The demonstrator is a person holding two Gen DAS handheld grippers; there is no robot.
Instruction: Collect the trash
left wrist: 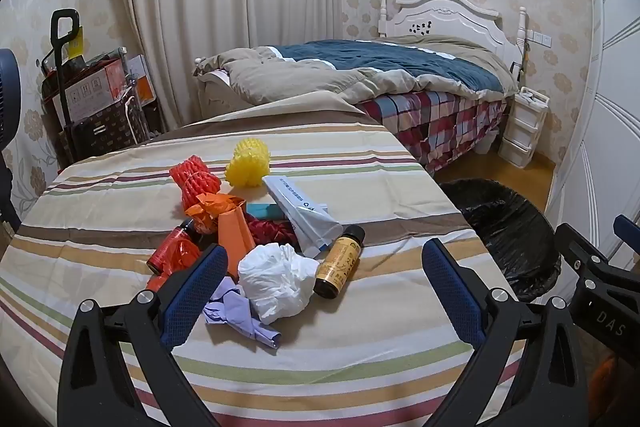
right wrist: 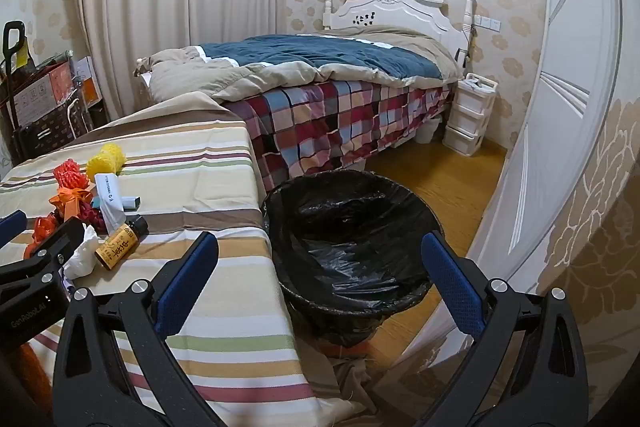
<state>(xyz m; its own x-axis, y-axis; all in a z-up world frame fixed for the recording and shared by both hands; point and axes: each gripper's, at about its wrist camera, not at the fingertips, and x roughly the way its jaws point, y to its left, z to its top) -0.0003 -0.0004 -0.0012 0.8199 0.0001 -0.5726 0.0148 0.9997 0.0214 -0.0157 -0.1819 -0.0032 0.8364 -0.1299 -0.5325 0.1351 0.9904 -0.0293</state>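
A heap of trash lies on the striped table [left wrist: 360, 367]: a crumpled white tissue [left wrist: 276, 279], a purple paper scrap [left wrist: 240, 315], a brown bottle with yellow label [left wrist: 340, 261], a red bottle [left wrist: 172, 247], orange paper [left wrist: 232, 227], red [left wrist: 194, 181] and yellow [left wrist: 248, 163] foam nets, and a white packet [left wrist: 300, 211]. My left gripper [left wrist: 326, 267] is open, its jaws on either side of the tissue and brown bottle, holding nothing. My right gripper [right wrist: 320, 255] is open and empty above the black-lined trash bin [right wrist: 348, 235]. The brown bottle [right wrist: 120, 243] also shows in the right wrist view.
The bin [left wrist: 508, 227] stands on the wood floor right of the table. A bed with a checked cover [right wrist: 340, 107] is behind it. A white drawer unit [right wrist: 470, 115] stands by the bed. Boxes and a trolley [left wrist: 80, 95] fill the far left corner. A white door [right wrist: 560, 147] is at right.
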